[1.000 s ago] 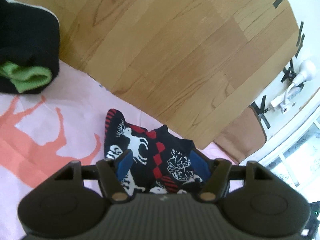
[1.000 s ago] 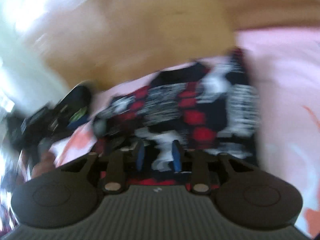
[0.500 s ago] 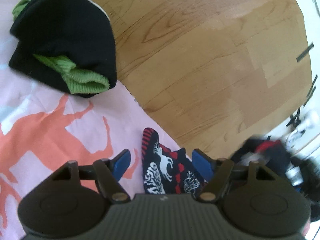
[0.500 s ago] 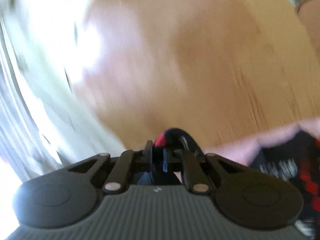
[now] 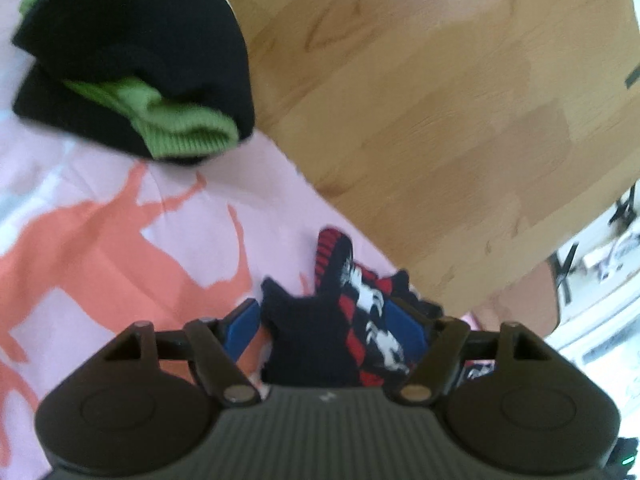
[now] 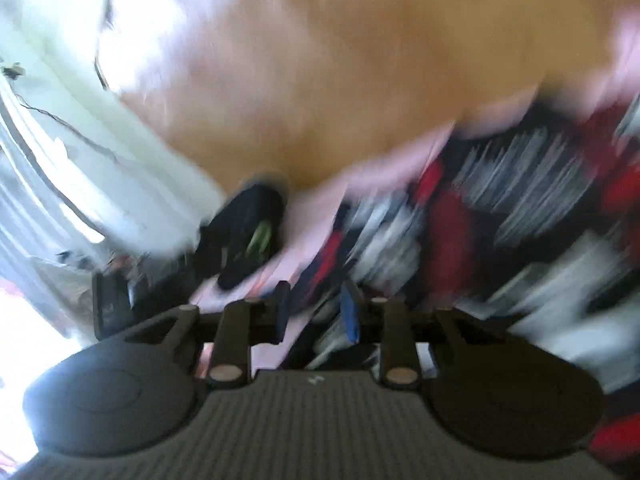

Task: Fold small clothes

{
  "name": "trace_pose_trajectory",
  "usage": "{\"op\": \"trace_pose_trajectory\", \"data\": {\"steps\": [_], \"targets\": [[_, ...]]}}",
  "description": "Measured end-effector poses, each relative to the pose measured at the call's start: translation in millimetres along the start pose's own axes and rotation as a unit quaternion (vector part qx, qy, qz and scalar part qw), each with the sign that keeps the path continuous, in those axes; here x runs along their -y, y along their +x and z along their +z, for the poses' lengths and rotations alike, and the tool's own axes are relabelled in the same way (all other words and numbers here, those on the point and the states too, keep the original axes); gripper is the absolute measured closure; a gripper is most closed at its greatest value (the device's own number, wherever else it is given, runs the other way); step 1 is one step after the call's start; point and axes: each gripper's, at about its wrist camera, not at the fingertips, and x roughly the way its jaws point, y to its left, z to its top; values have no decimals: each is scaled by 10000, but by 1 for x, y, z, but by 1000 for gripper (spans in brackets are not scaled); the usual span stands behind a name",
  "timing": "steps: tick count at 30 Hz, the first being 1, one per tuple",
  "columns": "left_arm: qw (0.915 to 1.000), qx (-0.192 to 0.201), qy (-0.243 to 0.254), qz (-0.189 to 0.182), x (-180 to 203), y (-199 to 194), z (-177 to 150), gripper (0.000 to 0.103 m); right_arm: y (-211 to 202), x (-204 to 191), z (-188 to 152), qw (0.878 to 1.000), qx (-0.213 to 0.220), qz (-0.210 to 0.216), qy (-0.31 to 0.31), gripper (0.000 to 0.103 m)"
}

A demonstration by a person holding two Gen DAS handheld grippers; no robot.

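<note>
Two hand-held grippers hang over a patterned sock on a pink cloth, one view sharp, the other smeared.

Seen from the left wrist, the left hand-held gripper (image 5: pixel 326 326) has its jaws apart and widening, with the dark, red and white patterned sock (image 5: pixel 352 300) lying between the blue pads; its near end is hidden under the gripper body, and whether the pads touch it is hard to tell. It rests on the pink cloth (image 5: pixel 100 240) (printed with orange deer) near the cloth's edge, beside the wood floor (image 5: pixel 420 100). A black and green folded bundle (image 5: pixel 132 60) sits well apart, cut off at the top. The right hand-held gripper (image 6: pixel 316 314) is opening too, blurred fabric between its pads; the sock (image 6: pixel 500 208) there is only streaks.
</note>
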Motion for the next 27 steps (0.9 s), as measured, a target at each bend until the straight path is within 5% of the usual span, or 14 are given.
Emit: {"op": "trace_pose_trajectory", "data": {"steps": [4, 6, 7, 8, 9, 11, 14, 18, 20, 23, 27], "targets": [[9993, -166, 339, 54, 12, 13, -8, 29, -54, 35, 31, 9773, 992, -1768, -623, 33], [9985, -133, 519, 149, 19, 17, -12, 35, -56, 64, 41, 9578, 986, -2608, -702, 29], [9980, -137, 577, 196, 21, 19, -13, 52, -54, 80, 43, 9555, 799, -2777, -595, 35], [9975, -167, 627, 285, 24, 23, -14, 62, -49, 94, 45, 9567, 574, -2816, -457, 67], [9966, -161, 685, 434, 26, 27, -14, 83, -42, 103, 46, 9576, 469, -2812, -405, 78], [9966, -134, 702, 416, 31, 29, -12, 95, -43, 107, 48, 9543, 684, -2849, -586, 83], [9945, 229, 964, 344, 44, 23, -4, 98, -66, 120, 50, 9403, 1350, -3123, -103, 84], [9863, 244, 1475, 702, 62, 43, 0, 98, -62, 129, 32, 9397, 920, -3284, -255, 75], [9856, 132, 1475, 815, 58, 50, -1, 97, -77, 121, 34, 9410, 938, -3240, -267, 55], [9883, 73, 1337, 733, 50, 49, 0, 93, -103, 118, 31, 9458, 1358, -2945, -159, 55], [9868, 60, 1446, 729, 55, 56, -1, 97, -119, 117, 23, 9513, 1304, -2781, -251, 55]]}}
